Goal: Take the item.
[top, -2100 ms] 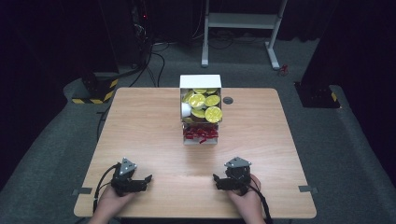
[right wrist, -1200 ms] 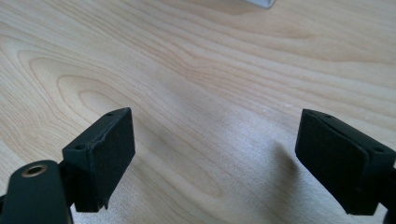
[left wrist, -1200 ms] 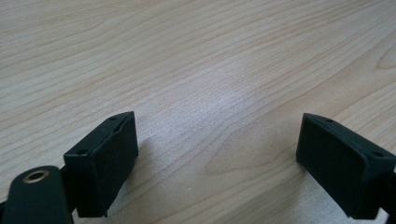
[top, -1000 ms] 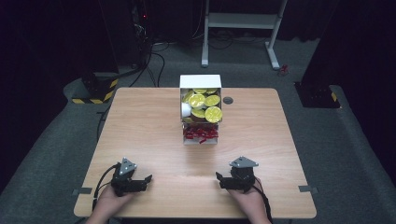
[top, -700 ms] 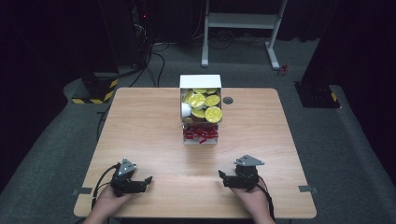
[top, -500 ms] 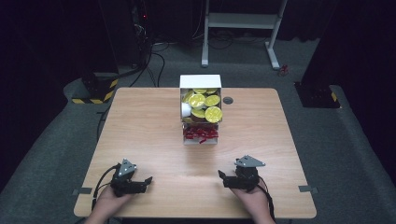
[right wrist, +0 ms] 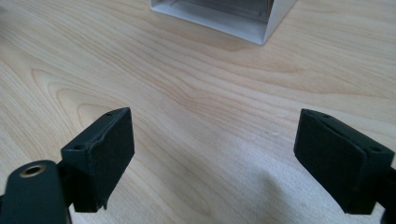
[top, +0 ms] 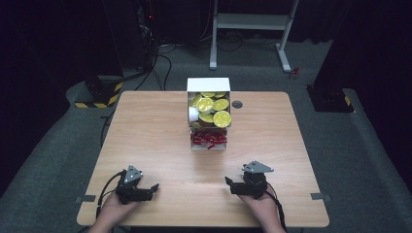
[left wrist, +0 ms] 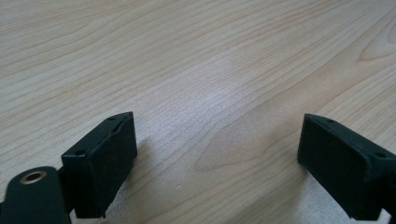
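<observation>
A white box stands at the table's far middle. Its upper part holds several round yellow-topped cups, and its lower front tray holds small red pieces. My left gripper rests near the front edge at the left, held by a hand. Its jaws are open over bare wood, as the left gripper view shows. My right gripper lies near the front edge at the right, jaws pointing left. It is also open with nothing between the fingers. A corner of the white box lies ahead of it.
The wooden table has a small dark round grommet right of the box. Beyond the far edge a white stand, cables and black-and-yellow bases sit on grey floor.
The right gripper has shifted slightly to the right and turned a little since the earliest frame. The left gripper and the box have kept still.
</observation>
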A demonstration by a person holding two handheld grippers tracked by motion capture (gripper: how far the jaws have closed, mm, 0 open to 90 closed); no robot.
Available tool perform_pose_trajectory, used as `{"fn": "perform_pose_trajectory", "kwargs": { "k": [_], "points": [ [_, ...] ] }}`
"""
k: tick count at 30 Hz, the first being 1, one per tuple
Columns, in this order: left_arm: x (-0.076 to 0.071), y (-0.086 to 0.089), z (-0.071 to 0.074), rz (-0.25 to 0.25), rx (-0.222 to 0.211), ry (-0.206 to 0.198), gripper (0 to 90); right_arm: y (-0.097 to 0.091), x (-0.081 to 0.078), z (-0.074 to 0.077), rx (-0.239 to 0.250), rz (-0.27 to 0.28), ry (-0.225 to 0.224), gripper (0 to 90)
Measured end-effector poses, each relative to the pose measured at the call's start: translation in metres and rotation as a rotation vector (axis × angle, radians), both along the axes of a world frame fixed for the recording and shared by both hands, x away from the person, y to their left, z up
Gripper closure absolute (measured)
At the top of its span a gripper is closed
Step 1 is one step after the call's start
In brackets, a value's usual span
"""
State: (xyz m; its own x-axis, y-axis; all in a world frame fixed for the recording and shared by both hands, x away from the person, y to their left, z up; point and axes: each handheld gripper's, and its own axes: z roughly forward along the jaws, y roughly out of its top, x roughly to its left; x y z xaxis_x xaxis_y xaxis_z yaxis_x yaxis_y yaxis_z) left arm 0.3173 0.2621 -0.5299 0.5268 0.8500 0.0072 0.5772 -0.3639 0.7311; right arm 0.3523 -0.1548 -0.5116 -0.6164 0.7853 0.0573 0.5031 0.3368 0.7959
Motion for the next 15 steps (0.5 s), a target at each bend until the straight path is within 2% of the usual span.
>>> {"fn": "perform_pose_trajectory", "kwargs": {
  "k": [7,9,11,12,15],
  "points": [
    [0.000,0.000,0.000,-0.001,0.000,0.002,10.9,0.008,-0.001,0.003,0.010,0.023,-0.045,13.2],
    [-0.001,0.000,0.000,0.005,-0.002,0.001,11.0,0.013,-0.005,0.011,0.030,0.037,-0.087,13.6],
    [-0.001,0.000,0.000,0.006,-0.002,0.001,11.1,0.015,-0.006,0.014,0.016,0.046,-0.082,13.6],
    [-0.001,-0.001,0.000,0.013,0.002,0.002,11.1,0.020,-0.008,0.020,0.018,0.056,-0.104,13.8],
    [-0.003,-0.001,0.000,0.035,-0.001,0.002,11.0,0.023,-0.008,0.025,0.030,0.059,-0.112,13.8]
  ]
}}
